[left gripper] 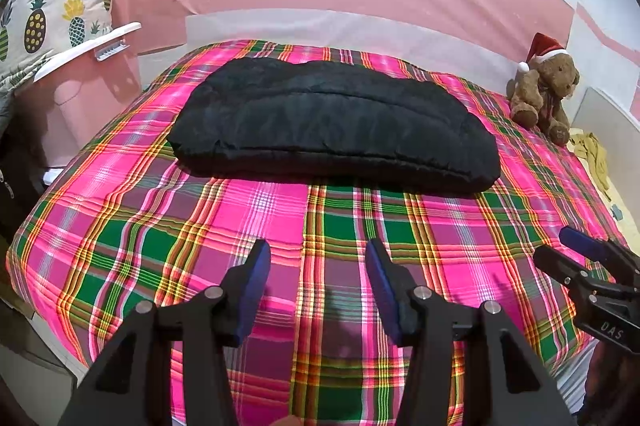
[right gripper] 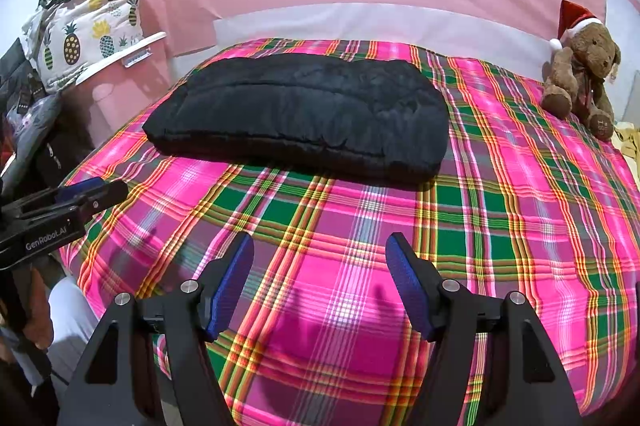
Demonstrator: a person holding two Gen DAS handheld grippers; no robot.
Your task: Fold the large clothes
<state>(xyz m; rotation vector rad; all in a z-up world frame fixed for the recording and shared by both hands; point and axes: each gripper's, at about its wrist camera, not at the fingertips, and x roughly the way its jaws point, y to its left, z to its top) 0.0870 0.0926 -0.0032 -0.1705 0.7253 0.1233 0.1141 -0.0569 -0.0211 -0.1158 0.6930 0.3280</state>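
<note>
A black padded garment (left gripper: pixel 332 123) lies folded into a thick oblong bundle on the far half of the plaid bed (left gripper: pixel 200 226); the right wrist view shows the garment (right gripper: pixel 304 109) too. My left gripper (left gripper: pixel 318 250) hovers over the near part of the bed, well short of the bundle, open with nothing between its blue pads. My right gripper (right gripper: pixel 320 244) is likewise open and empty above the plaid cover (right gripper: pixel 520 226). Each gripper appears at the edge of the other's view: the right gripper (left gripper: pixel 560 246) and the left gripper (right gripper: pixel 100 187).
A brown teddy bear with a Santa hat (left gripper: pixel 544 89) sits at the bed's far right corner, also seen as the bear (right gripper: pixel 584 77). A pineapple-print bundle (left gripper: pixel 52 13) rests on a pink bin at the left. Yellow cloth (left gripper: pixel 592 153) lies off the right edge.
</note>
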